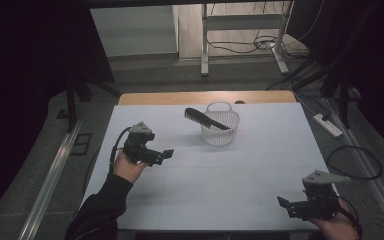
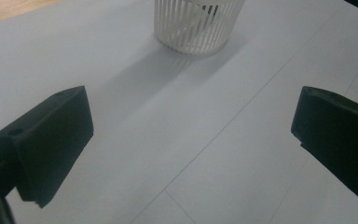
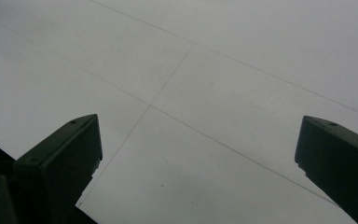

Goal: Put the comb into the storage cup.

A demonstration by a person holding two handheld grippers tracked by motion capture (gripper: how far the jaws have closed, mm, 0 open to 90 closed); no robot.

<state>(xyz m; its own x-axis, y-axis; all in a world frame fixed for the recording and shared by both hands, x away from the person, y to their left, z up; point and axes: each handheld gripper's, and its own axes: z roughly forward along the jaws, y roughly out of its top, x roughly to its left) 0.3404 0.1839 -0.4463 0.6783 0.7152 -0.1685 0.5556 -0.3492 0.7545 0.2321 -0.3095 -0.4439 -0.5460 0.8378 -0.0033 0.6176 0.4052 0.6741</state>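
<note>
Two claws, the left claw [image 1: 166,153] and the right claw [image 1: 283,204], were wide open and held nothing. One black comb [image 1: 206,119] lay across the white basket [image 1: 220,131] on the bench [image 1: 220,190], away from both.

Left gripper [image 1: 166,154]: held above the table's left side, jaws wide apart, holding nothing.
Right gripper [image 1: 283,204]: low at the near right corner, jaws wide apart, holding nothing.
Left sleeve [image 1: 97,210]: dark, entering from below.
</note>
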